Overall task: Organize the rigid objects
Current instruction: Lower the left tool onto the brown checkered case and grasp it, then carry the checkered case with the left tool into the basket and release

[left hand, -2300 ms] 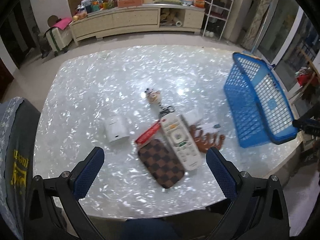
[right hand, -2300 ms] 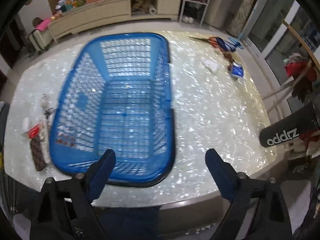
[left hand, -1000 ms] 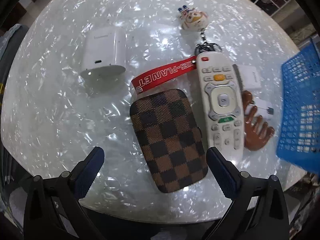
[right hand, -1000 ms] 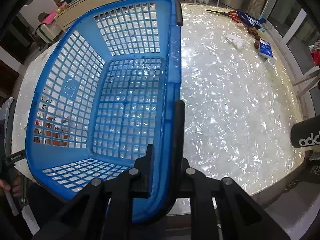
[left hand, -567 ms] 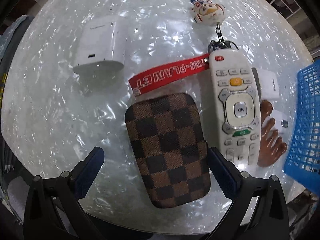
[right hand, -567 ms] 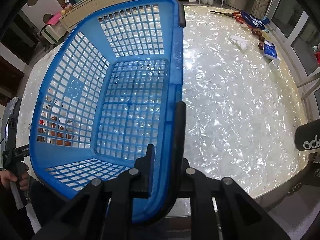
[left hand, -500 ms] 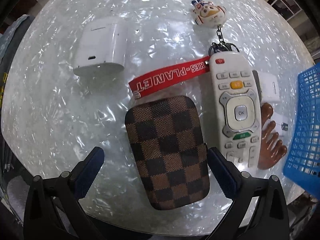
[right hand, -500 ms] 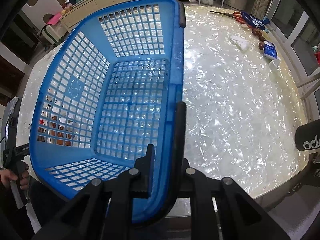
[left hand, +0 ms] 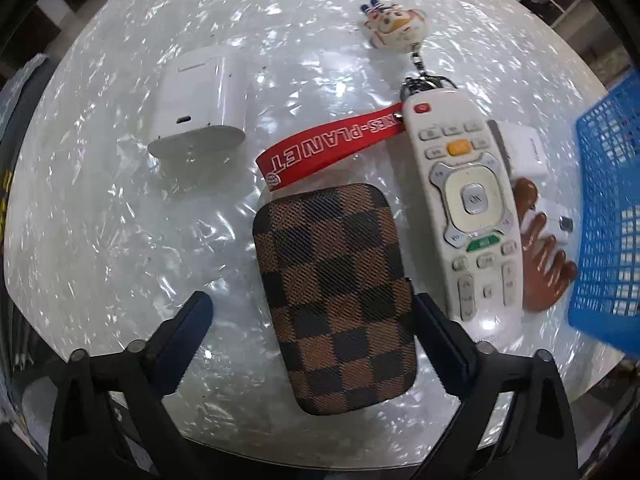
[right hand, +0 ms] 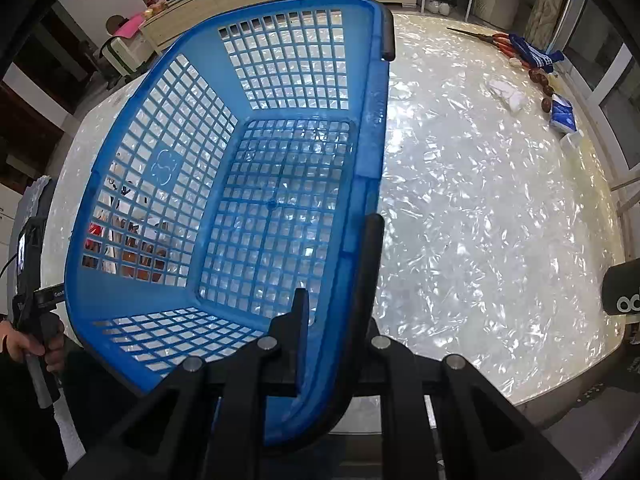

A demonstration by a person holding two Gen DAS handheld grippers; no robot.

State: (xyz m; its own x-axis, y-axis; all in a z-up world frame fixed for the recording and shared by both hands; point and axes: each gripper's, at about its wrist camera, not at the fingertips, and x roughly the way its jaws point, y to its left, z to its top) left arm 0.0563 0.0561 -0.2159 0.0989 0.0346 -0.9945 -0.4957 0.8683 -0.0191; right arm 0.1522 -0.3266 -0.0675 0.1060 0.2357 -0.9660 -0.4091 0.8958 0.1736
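Brown checkered fabric-covered case (left hand: 334, 300) lies flat on the pearly white table (left hand: 100, 240), between your left gripper (left hand: 310, 320) fingers. Jaws wide, just been closing; the right pad looks at or near the case's edge, the left pad stands clear. No grip yet. White remote control (left hand: 466, 204) lies just beside it. Your right gripper (right hand: 340, 276) is clamped on the blue plastic lattice basket (right hand: 168, 168) rim, tilting it toward the objects, probably to ease loading.
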